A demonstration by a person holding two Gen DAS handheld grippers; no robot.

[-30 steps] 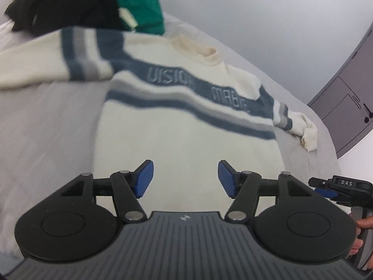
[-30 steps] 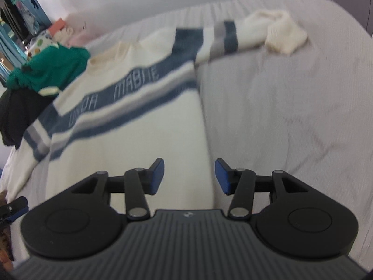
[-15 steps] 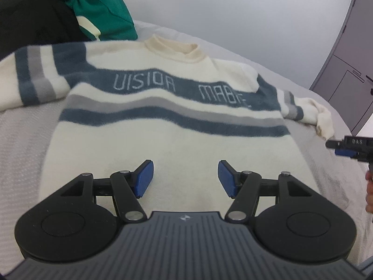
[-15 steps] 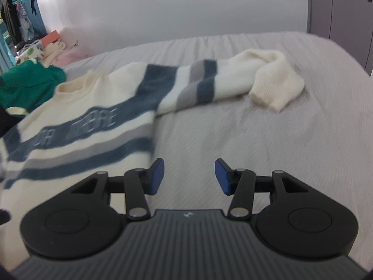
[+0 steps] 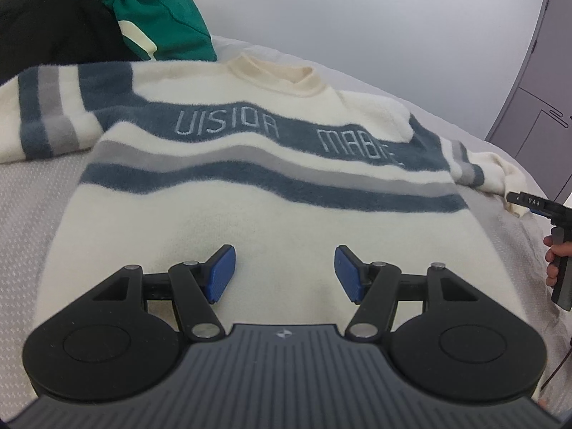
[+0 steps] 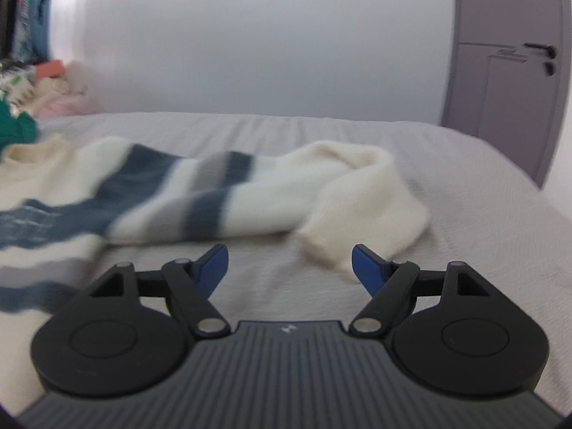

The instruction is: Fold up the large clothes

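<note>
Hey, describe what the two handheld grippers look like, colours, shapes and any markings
Both match. The left gripper and right gripper each have a dark grey ribbed body bearing a small white logo, two round black discs at the sides, black linkage arms with silver pivot pins, and flat blue finger pads. From the left wrist view, the right gripper's side shows white lettering, apparently "DAS".

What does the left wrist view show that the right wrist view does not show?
Only the left wrist view: the sweater's lettered chest band, a black garment, and the right gripper from outside, at its right edge. Only the right wrist view: the folded cuff up close and the door handle. Both: the cream sweater on the grey bed, the green garment, open jaws holding nothing; the left gripper hovers over the hem.
</note>
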